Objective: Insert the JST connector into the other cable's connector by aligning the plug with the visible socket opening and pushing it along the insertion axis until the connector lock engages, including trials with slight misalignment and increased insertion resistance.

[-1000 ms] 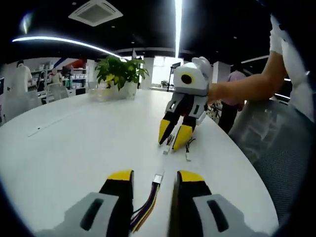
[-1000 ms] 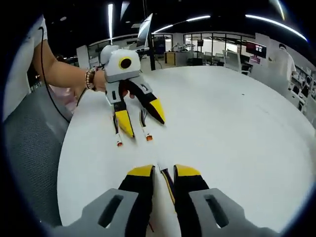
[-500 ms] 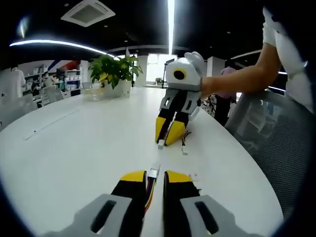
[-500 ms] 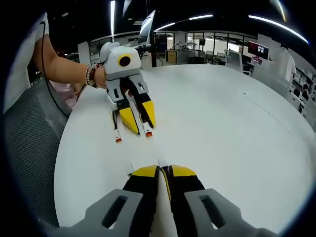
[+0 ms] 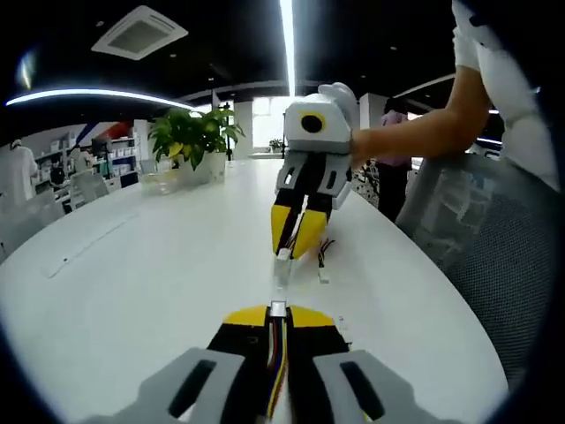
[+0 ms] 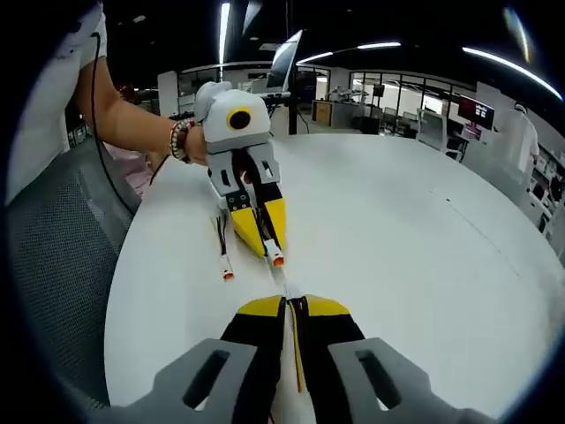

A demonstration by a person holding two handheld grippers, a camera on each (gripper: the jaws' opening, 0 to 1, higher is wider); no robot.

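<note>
Alignment step, near desk (image 5: 132, 265) edge. Left gripper (image 5: 277, 315) fingers pinching multicolour cable, socket connector (image 5: 278, 308) at tips. Right gripper (image 6: 295, 305) fingers pinching plug cable (image 6: 297, 349); plug (image 5: 282, 258) apparently just short of socket. Next: square axes, push until lock clicks.

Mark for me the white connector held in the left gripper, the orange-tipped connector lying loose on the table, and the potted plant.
white connector (image 5: 278, 308): left gripper view, on its housing past the fingers.
orange-tipped connector (image 6: 227, 273): right gripper view, on its orange tip.
potted plant (image 5: 188, 139): left gripper view, on its leaves.
</note>
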